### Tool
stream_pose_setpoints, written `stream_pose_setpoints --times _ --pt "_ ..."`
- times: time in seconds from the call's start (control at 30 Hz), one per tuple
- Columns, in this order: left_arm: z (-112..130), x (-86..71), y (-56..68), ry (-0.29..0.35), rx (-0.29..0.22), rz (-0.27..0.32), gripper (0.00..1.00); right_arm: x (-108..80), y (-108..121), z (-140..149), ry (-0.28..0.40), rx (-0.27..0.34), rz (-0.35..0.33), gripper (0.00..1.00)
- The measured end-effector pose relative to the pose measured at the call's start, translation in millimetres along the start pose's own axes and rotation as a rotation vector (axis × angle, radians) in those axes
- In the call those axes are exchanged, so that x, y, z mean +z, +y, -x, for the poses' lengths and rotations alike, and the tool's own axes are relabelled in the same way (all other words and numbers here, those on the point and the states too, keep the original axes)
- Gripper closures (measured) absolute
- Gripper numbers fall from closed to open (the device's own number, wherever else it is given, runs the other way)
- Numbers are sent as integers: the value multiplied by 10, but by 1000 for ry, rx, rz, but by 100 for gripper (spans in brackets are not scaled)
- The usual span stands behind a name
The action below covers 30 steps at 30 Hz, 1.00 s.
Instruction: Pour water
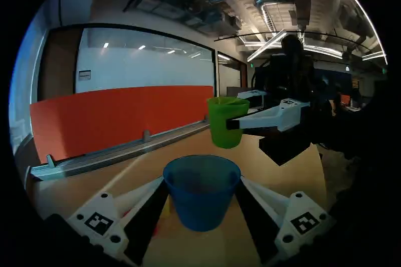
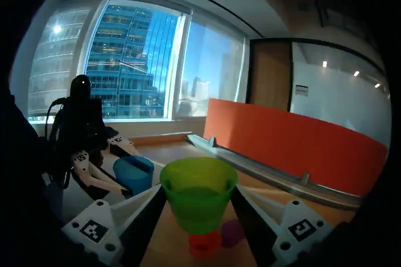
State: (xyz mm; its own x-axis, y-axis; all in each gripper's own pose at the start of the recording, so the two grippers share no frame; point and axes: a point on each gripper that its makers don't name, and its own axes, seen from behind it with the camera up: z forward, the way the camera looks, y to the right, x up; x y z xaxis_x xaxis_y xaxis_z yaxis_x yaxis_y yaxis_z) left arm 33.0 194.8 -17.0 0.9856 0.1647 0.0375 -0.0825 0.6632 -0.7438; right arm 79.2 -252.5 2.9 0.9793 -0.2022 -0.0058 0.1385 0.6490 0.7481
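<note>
A blue cup (image 1: 201,190) stands upright between the fingers of my left gripper (image 1: 202,197), which is shut on it above the wooden table (image 1: 125,177). Farther off in the left gripper view, my right gripper (image 1: 235,124) holds a green cup (image 1: 224,121) upright, higher than the blue one. In the right gripper view the green cup (image 2: 198,193) sits gripped between my right gripper (image 2: 198,202), with what may be liquid inside. The blue cup (image 2: 133,173) and the left gripper (image 2: 120,179) show to the left of it, lower and farther away.
An orange divider panel (image 1: 120,116) on a metal rail (image 1: 125,148) runs along the table's far side. A red cup (image 2: 203,243) and a purple cup (image 2: 231,232) lie on the table below the green cup. Big windows (image 2: 140,61) fill the wall behind.
</note>
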Motion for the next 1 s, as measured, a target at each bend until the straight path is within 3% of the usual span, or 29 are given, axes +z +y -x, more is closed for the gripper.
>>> stream_pose_setpoints --times 0.5,1.0 --pt "-40 49 103 23 -7 24 13 40 98 -333 40 -61 3 12" --pt "-117 105 147 33 -3 31 13 112 156 -575 56 -202 -1 12"
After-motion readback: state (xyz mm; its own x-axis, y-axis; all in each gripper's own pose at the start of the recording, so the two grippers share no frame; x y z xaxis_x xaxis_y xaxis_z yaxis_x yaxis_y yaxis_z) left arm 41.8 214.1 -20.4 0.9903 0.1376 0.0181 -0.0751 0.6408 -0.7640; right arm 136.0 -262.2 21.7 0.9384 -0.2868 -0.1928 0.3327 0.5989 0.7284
